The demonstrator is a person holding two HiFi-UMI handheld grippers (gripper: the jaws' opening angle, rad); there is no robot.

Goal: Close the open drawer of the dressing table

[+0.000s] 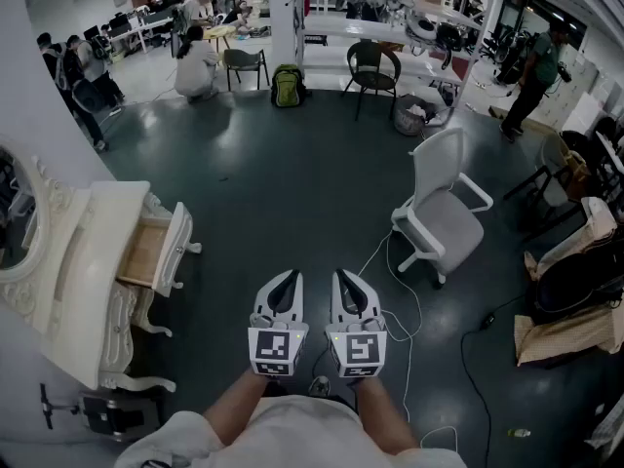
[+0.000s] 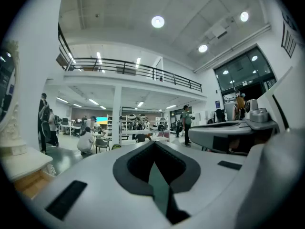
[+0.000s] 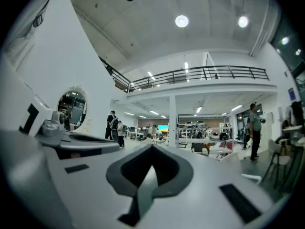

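Left tool [image 1: 289, 283] and right tool [image 1: 345, 281] are sitting side by side, pointing level over the dark floor [image 1: 292, 183]. Each is showing its jaws pressed together with nothing between them; both tool views are showing the tips meeting.

The drawer [image 1: 156, 252] is standing pulled out from the front edge of the white carved desk [image 1: 93, 232], at the left of the head view. Its wooden inside is showing and its white front panel is facing the open floor.

Both tools are hanging well apart from the drawer, nearer the person. An oval mirror [image 1: 15, 213] is rising at the desk's back edge. A white office chair [image 1: 444, 208] is standing on the floor at the far right.
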